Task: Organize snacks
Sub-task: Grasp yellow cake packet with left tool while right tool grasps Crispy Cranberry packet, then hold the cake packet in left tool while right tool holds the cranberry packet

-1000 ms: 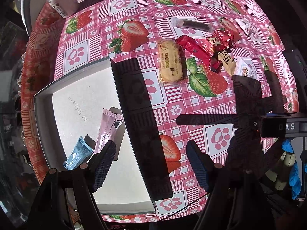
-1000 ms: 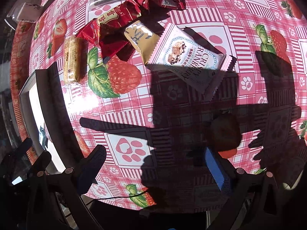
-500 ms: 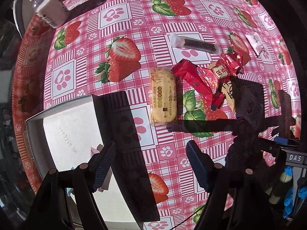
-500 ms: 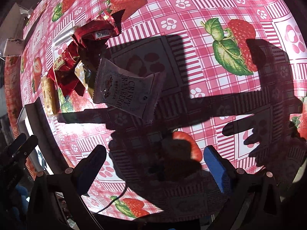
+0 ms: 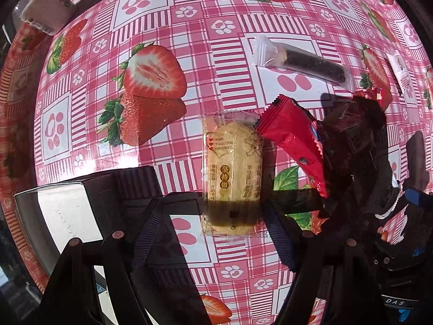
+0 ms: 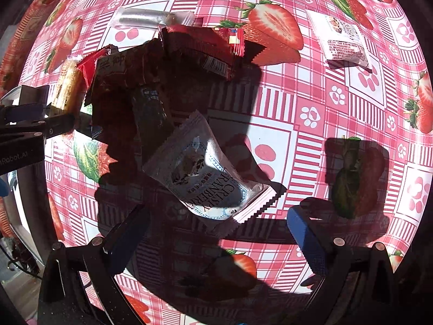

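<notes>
Red packet [image 5: 293,140] touches yellow cake [image 5: 232,173], crowding open left tongs [image 5: 213,233].

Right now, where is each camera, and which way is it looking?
Left wrist: sits on the left gripper, looking straight down at the yellow snack on the tablecloth; its two open fingers show.
Right wrist: sits on the right gripper, looking straight down at the white cranberry packet; its two open fingers show.
Both see: the yellow snack, the red packets and the white box.
</notes>
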Demonstrator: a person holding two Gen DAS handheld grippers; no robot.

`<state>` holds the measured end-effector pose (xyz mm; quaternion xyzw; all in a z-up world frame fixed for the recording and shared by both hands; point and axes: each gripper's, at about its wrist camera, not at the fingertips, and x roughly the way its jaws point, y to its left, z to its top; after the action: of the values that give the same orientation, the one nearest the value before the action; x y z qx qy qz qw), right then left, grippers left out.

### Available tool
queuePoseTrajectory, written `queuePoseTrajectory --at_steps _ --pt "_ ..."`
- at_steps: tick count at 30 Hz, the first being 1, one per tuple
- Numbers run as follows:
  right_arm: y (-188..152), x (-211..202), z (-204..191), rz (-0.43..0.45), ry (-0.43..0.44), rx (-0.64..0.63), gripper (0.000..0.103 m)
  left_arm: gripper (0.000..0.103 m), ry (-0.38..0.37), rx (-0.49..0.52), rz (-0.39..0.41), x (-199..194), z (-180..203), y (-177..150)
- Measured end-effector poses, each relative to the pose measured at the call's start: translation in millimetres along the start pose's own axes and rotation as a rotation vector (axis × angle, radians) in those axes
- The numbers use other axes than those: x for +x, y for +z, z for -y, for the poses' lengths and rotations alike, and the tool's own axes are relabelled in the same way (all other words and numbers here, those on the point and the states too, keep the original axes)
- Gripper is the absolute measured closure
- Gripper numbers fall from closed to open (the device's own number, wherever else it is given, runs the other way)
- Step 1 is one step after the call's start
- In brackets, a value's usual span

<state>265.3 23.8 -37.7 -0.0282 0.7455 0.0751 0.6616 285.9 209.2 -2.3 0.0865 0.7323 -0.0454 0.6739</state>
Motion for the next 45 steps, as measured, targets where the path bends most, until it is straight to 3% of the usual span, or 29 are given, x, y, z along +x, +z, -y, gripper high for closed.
queuePoseTrajectory --at_steps 6,9,10,11,15,18,21,22,23,25,28,35,36,37,38,43,45 --pt "10 12 -2 0.0 0.006 -0.039 0.004 0.023 0.007 -0.008 0.033 -3 5 9" --pt "17 3 4 0.028 -0.006 0.005 0.028 0.048 -0.037 -0.006 0.039 -9 15 13" --pt "16 0 7 0.037 0.0 0.014 0.037 0.062 -0.036 0.008 0.042 -12 20 12" --pt "17 -3 10 0.04 0.01 0.022 0.046 0.064 -0.025 0.02 0.041 -13 23 10" --pt "-5 -7 32 0.024 0.057 0.057 0.047 0.064 -0.042 0.003 0.015 -11 28 -18" --pt "-39 -5 39 0.005 0.094 0.091 0.047 0.064 -0.049 0.014 -0.023 -6 31 -62" --pt "-77 2 38 -0.045 0.129 0.118 0.046 0.06 -0.04 0.052 -0.053 -2 36 -101" --pt "-87 4 39 -0.062 0.141 0.132 0.042 0.054 -0.035 0.057 -0.053 -1 36 -108" --pt "-98 5 43 -0.071 0.148 0.152 0.028 0.047 -0.037 0.06 -0.049 -2 35 -112" --pt "-111 2 50 -0.051 0.135 0.183 0.016 0.036 -0.025 0.061 -0.029 -5 33 -112" --pt "-113 -4 55 -0.033 0.107 0.176 0.016 0.026 -0.008 0.052 -0.013 -5 28 -106" --pt "-85 7 15 -0.03 -0.014 -0.01 0.016 0.022 0.029 0.107 -0.009 6 42 -86" --pt "-82 11 9 -0.041 -0.037 -0.027 0.013 0.022 0.028 0.118 -0.003 6 48 -89" --pt "-84 13 6 -0.03 -0.05 -0.028 0.0 0.021 0.025 0.127 0.0 3 50 -94" --pt "-84 15 7 -0.029 -0.06 -0.022 0.0 0.019 0.022 0.133 0.001 3 51 -94" --pt "-74 21 19 -0.039 -0.017 0.014 0.0 0.0 0.006 0.12 -0.021 18 58 -97" --pt "-81 21 28 -0.047 -0.014 0.015 0.0 0.0 -0.027 0.092 -0.032 22 55 -96"
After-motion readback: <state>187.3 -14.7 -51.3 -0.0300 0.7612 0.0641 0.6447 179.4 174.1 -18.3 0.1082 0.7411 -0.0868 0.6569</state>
